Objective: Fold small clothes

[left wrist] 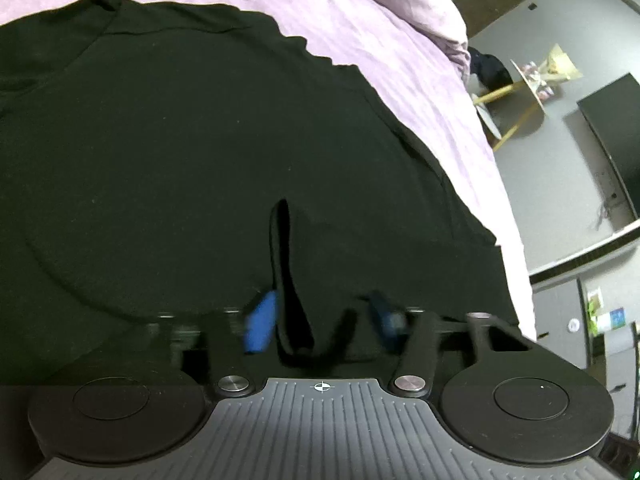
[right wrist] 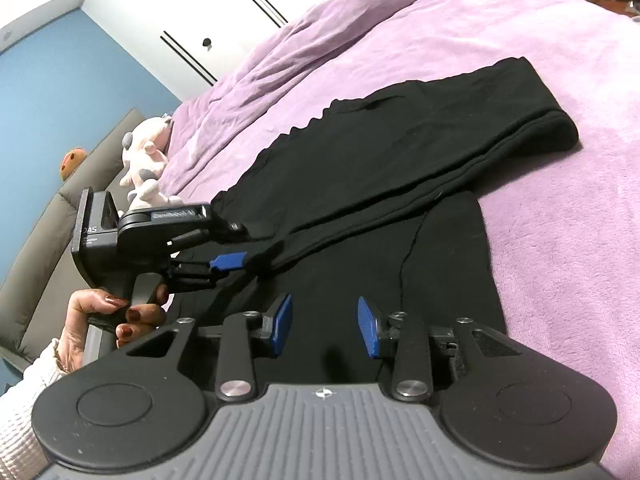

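Observation:
A black garment lies on the lilac bed cover, with one side folded over lengthwise into a thick fold. It fills the left wrist view. My left gripper is open, its blue pads either side of a raised black fold edge, blurred. It also shows in the right wrist view at the garment's left edge. My right gripper is open and empty, low over the garment's near part.
A plush toy and a grey headboard are at the far left. A white wardrobe stands behind. Beyond the bed's right edge are a small round table and a dark cabinet.

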Motion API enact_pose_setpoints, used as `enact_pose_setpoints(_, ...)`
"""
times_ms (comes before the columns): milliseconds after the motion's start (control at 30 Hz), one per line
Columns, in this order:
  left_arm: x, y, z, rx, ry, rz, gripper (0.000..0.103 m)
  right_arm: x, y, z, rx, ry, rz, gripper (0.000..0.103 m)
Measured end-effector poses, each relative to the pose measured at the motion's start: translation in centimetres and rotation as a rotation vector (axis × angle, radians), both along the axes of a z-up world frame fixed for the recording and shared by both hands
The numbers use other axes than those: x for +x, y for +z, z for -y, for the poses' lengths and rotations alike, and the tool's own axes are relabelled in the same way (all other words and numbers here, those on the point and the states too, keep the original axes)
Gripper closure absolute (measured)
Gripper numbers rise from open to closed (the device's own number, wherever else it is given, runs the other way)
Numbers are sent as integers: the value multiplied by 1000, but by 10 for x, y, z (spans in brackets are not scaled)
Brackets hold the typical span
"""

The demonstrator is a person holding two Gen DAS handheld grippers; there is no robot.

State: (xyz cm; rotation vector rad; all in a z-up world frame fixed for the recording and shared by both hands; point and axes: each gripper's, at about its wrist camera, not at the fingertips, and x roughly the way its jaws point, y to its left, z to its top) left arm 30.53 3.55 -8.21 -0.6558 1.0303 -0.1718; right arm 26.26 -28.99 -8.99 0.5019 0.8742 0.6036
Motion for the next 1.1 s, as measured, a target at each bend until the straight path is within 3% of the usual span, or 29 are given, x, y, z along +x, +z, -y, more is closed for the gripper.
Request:
enact_pose_setpoints(33, 2, -1, 1, 3, 0, -10, 84, -1, 1, -2, 0, -2, 3, 67)
enact_pose_setpoints(67, 5, -2, 2, 8, -5, -22, 93, -1, 2, -2, -1, -3, 5, 67)
enact_pose_setpoints(133, 8, -2, 6, 23, -18, -26, 96, 0, 5, -6, -4, -8, 8, 67)
enact_pose_setpoints(233, 12, 11, 4, 80, -43, 37, 97, 4, 11, -7, -43, -33, 16, 67)
enact_pose_setpoints(300, 13, 32, -3, 178, -62, 120, 97, 11, 15, -5, -100, -74, 20, 67)
enact_pose_setpoints(367, 12, 54, -9, 383, -58, 195, 97, 20, 17, -1, -137, -113, 13, 67)
enact_pose_setpoints(433, 15, 63, -22, 543, -30, 210, 97, 30, 17, 1, -173, -145, 8, 67)
enact_pose_setpoints(500, 18, 57, -41, 587, -10, 181, 97, 39, 17, 1, -197, -172, 8, 67)
enact_pose_setpoints(667, 18, 21, -87, 492, 55, 77, 95, 65, 16, -3, -225, -218, 2, 62)
enact_pose_setpoints(767, 19, 9, -103, 342, 100, 87, 77, 80, 16, -1, -213, -252, -2, 58)
enact_pose_setpoints(833, 21, 3, -108, 284, 112, 92, 68, 88, 15, 0, -198, -270, -9, 55)
enact_pose_setpoints(967, 29, 1, -108, 276, 120, 72, 75, 101, 9, -1, -209, -302, -23, 52)
enact_pose_setpoints(1000, 32, 2, -107, 286, 121, 72, 97, 105, 8, -1, -212, -306, -26, 51)
enact_pose_setpoints(1100, 35, 12, -104, 342, 125, 113, 97, 115, 3, -4, -248, -316, -29, 51)
